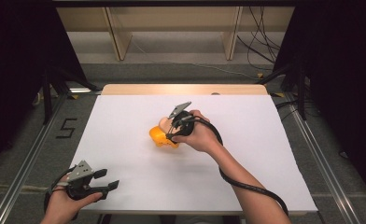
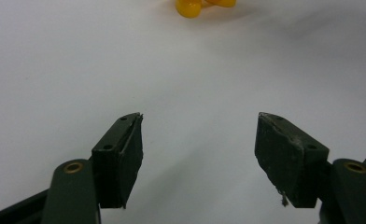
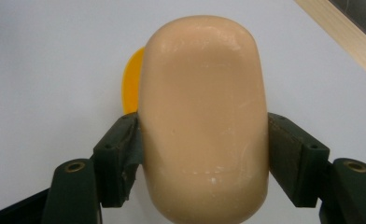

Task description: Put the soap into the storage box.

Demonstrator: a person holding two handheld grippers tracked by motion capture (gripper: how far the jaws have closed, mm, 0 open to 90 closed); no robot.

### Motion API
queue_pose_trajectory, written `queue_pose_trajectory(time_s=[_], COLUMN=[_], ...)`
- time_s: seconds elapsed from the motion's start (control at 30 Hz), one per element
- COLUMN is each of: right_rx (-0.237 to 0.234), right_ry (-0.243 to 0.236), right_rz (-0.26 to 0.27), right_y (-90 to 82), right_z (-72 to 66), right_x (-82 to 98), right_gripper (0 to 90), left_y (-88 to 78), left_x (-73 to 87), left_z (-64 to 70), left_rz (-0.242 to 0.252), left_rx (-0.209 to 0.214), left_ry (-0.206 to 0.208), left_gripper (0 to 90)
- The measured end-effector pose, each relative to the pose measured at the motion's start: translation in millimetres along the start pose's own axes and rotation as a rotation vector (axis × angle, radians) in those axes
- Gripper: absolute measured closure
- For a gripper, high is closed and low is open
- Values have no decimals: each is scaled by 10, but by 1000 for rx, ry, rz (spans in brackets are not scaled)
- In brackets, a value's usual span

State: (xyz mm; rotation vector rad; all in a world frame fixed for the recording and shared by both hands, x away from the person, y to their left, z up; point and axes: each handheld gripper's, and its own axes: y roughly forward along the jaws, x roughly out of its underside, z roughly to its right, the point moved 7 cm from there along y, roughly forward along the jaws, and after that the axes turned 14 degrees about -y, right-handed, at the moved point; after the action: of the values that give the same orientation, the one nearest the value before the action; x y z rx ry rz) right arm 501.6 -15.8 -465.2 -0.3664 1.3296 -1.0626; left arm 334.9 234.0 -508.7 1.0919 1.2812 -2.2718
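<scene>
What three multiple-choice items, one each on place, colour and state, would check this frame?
1. Where is the left hand-held gripper?
A. near the table's front left corner
B. at the far right edge
C. over the soap

2. What colour is the piece behind the soap bar?
A. green
B. orange-yellow
C. blue

3. How does the right hand-held gripper stand?
A. wide open and empty
B. lying flat on the table
C. shut on the soap bar

Key: 1 A, the high view shows it low at the left, jaws apart over the bare white table. 2 B, the orange-yellow piece peeks out beside the bar. 3 C, both pads press the bar's sides.
</scene>
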Motion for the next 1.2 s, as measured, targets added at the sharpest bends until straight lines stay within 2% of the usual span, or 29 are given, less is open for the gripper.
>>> queue_pose_trajectory(time_s=[0.03, 0.07, 0.13, 0.17, 0.2, 0.3, 0.43, 0.5, 0.57, 0.67, 0.7, 0.77, 0.8, 0.83, 0.87, 0.97, 1.0, 1.1, 1.2], right_rx=[-4, 0, 12, 7, -1, -6, -7, -5, -14, -20, -10, -12, -18, -18, -16, -9, -23, -22, -17], right_ry=[42, -5, -25, 26, 43, 17, 20, 25, 16, 23, 6, 18, 45, 45, 19, 2, 38, 18, 20], right_rz=[-15, 1, 4, 2, -3, -8, -9, -9, -12, -19, -14, -12, -19, -19, -15, -17, -31, -26, -24], right_y=[-3, 21, 29, 36, 38, 53, 68, 87, 96, 112, 126, 139, 139, 139, 156, 168, 173, 196, 212], right_z=[-29, -1, 21, -11, -24, -7, -11, -19, -14, -26, -9, -7, -28, -28, -4, 8, -20, -10, -11], right_x=[6, -1, 0, -2, -3, -7, -10, -10, -8, 2, 2, -4, -3, -3, -2, 9, 15, 22, 26], right_gripper=[332, 332, 332, 332, 332, 332, 331, 331, 332, 331, 332, 332, 331, 331, 331, 331, 331, 331, 331], left_y=[-6, 1, 1, -4, -4, -4, -8, -17, -9, -14, -14, -12, -9, -13, -15, -13, -13, -13, -14], left_x=[3, 0, 1, 1, 1, 1, 0, 7, 0, 2, 1, -1, 2, 3, 1, -1, -1, -2, -2], left_z=[1, 2, 2, 0, 0, 2, 2, -23, 7, -2, -2, 5, 12, 6, -2, 4, 4, 4, 4], left_rz=[-10, 0, 0, -5, -5, -4, -7, -26, -7, -12, -11, -7, -7, -10, -12, -7, -7, -7, -7], left_rx=[4, 1, 1, 2, 2, 3, 6, -8, 8, 5, 5, 8, 11, 8, 5, 8, 9, 8, 9], left_ry=[1, 0, -1, 1, 1, 0, 1, 23, -1, 5, 5, 1, -12, -6, 5, 0, 0, 1, 1], left_gripper=[321, 321, 322, 321, 321, 321, 321, 321, 321, 322, 321, 322, 321, 321, 321, 321, 321, 322, 322])
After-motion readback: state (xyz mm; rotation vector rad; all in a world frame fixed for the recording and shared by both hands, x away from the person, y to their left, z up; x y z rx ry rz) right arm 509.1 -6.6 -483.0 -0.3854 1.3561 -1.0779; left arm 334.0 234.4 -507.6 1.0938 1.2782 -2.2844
